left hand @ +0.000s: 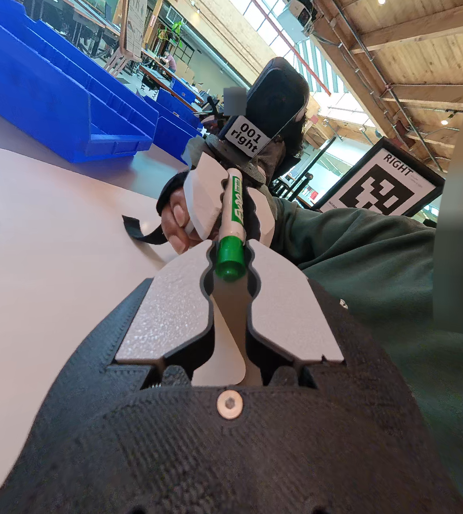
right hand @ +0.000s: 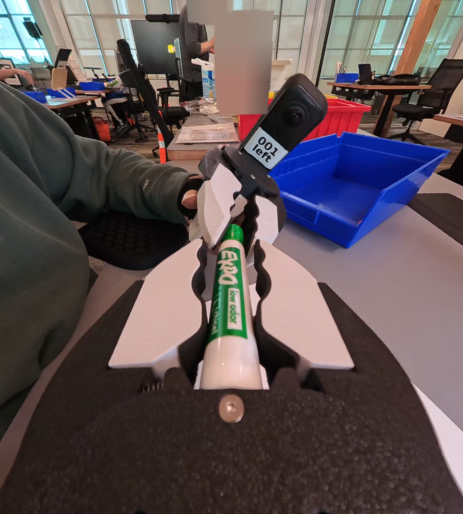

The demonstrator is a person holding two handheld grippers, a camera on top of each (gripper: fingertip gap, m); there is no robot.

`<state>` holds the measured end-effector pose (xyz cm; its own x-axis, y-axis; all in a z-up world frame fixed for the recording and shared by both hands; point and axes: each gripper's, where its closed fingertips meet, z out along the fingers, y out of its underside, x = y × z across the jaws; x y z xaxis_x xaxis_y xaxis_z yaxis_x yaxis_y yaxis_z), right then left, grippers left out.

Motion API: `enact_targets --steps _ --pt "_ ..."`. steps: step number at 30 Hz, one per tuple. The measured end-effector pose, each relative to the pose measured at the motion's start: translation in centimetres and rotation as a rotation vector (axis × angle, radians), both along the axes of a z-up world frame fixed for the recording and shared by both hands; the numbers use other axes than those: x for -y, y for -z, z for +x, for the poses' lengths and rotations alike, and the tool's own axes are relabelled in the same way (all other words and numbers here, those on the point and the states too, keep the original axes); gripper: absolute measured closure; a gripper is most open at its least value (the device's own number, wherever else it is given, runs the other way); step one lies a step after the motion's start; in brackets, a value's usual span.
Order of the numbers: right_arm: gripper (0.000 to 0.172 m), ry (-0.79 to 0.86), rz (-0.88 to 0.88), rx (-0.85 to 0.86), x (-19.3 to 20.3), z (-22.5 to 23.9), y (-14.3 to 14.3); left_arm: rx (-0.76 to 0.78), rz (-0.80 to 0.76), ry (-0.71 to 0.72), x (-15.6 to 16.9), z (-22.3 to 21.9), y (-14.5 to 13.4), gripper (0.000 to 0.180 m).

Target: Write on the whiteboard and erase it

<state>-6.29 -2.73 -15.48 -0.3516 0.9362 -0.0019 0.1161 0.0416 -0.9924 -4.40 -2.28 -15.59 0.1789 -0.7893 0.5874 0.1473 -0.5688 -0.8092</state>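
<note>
A green-capped whiteboard marker (right hand: 231, 311) is held in the air between my two grippers. In the left wrist view my left gripper (left hand: 230, 247) is shut on its green cap (left hand: 230, 258). In the right wrist view this gripper (right hand: 234, 236) clamps the cap end. My right gripper (right hand: 229, 247) is open. The white barrel runs deep between its fingers, with space beside it at the fingertips. In the left wrist view the barrel (left hand: 231, 205) leans on one finger of the right gripper (left hand: 233, 233). The white whiteboard (left hand: 43, 250) lies flat on the table below.
Blue bins (left hand: 57, 97) stand at the far edge of the board; one (right hand: 363, 194) is to the right in the right wrist view, with a red bin (right hand: 344, 116) behind it. A framed marker sign (left hand: 377, 189) stands at the right. A green sleeve (left hand: 363, 264) crosses there. Both grippers' tips are close together, under 4 cm apart.
</note>
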Motion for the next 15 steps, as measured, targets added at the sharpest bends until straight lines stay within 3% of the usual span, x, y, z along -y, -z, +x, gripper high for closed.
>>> enact_targets --steps 7,15 --pt "0.138 0.013 0.028 -0.021 0.1 -0.1 -0.1 -0.009 0.028 -0.009 0.2 0.0 -0.1 0.161" --pt "0.138 -0.004 0.011 -0.044 0.5 -0.4 -1.8 -0.102 0.208 -0.062 0.5 -0.6 -1.8 0.161"
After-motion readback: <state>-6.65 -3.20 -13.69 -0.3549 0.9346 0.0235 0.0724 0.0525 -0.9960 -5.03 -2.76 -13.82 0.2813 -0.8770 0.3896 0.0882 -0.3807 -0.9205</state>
